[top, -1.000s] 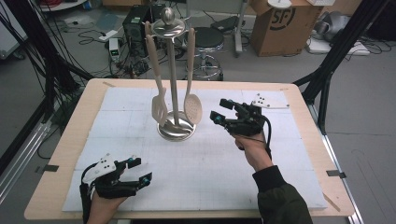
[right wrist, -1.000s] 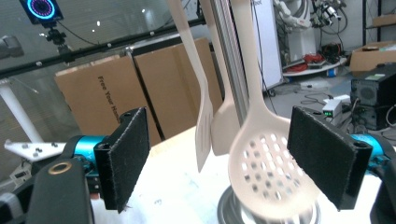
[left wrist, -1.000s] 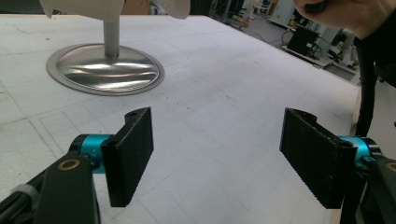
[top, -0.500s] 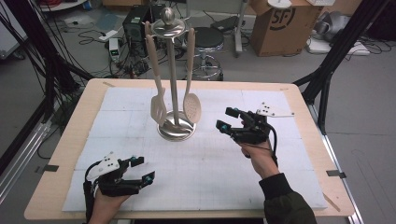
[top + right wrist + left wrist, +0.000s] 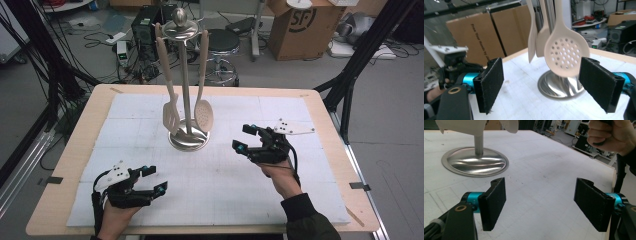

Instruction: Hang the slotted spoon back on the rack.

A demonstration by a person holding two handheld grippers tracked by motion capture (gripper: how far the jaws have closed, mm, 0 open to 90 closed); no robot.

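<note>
Beige perforated plastic skimmer (image 5: 566,53), light, stiff, slick, hanging free; being lined up by wide-jawed right gripper (image 5: 549,83) for the neck; left gripper (image 5: 541,203) likewise wide, idling near the table's front edge

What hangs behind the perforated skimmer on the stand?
Behind the skimmer hangs a slotted turner and the stand's pole. The skimmer's bowl covers part of the base behind it.

Bare white mat (image 5: 240,185) lies open between both hand-held grippers, while the utensil stand (image 5: 187,135) with hanging skimmer (image 5: 203,115) blocks the table's (image 5: 80,150) centre.
</note>
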